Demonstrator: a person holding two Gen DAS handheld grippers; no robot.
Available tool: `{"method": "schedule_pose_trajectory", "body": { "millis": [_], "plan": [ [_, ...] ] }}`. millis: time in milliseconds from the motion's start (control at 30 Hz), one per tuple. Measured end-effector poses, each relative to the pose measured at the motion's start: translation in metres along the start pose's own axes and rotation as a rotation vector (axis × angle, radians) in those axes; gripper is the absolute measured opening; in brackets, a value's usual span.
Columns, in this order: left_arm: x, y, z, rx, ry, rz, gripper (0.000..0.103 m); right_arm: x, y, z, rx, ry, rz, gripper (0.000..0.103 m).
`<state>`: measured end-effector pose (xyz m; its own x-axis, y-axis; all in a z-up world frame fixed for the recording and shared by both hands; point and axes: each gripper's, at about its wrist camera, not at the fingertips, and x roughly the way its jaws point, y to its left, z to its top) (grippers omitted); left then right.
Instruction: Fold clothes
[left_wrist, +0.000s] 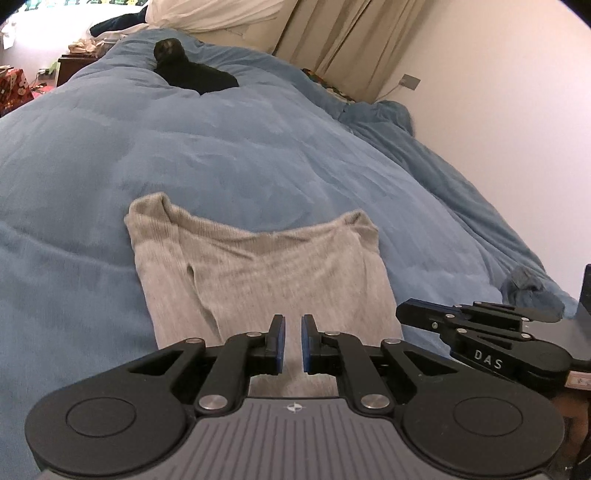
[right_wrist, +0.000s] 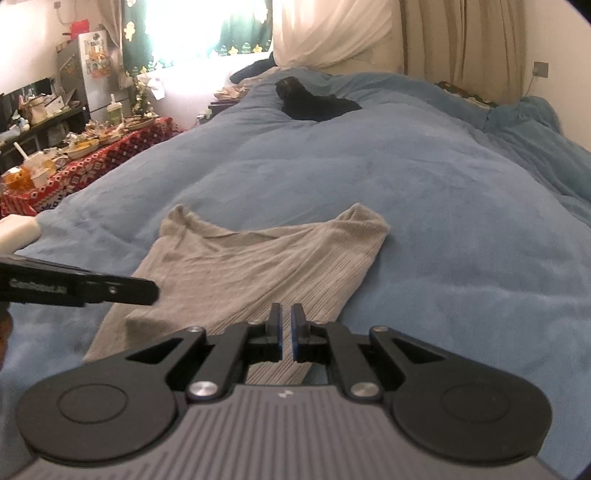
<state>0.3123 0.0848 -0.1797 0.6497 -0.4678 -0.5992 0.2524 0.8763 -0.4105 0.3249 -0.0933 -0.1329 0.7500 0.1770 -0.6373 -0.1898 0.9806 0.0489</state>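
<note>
Lying on the blue duvet (left_wrist: 258, 155), the grey garment (left_wrist: 266, 273) runs lengthwise away from both cameras, its two peaked corners at the far end. The left gripper (left_wrist: 293, 341) and right gripper (right_wrist: 286, 334) hover over its near end, fingers nearly pressed together, pinching nothing.

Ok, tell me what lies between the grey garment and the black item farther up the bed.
Only bare blue duvet lies between the grey garment and the black item; both wrist views show that.
</note>
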Motion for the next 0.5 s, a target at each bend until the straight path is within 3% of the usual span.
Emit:
{"method": "schedule_pose_trajectory", "body": {
  "millis": [300,500],
  "plan": [
    [0.026,0.042,0.025,-0.056,0.003,0.072,0.009,0.05,-0.031,0.026,0.034,0.041,-0.066,0.005],
    [0.037,0.053,0.013,-0.043,0.057,0.08,0.009,0.061,-0.028,0.017,0.018,0.079,-0.067,0.009]
  ]
}}
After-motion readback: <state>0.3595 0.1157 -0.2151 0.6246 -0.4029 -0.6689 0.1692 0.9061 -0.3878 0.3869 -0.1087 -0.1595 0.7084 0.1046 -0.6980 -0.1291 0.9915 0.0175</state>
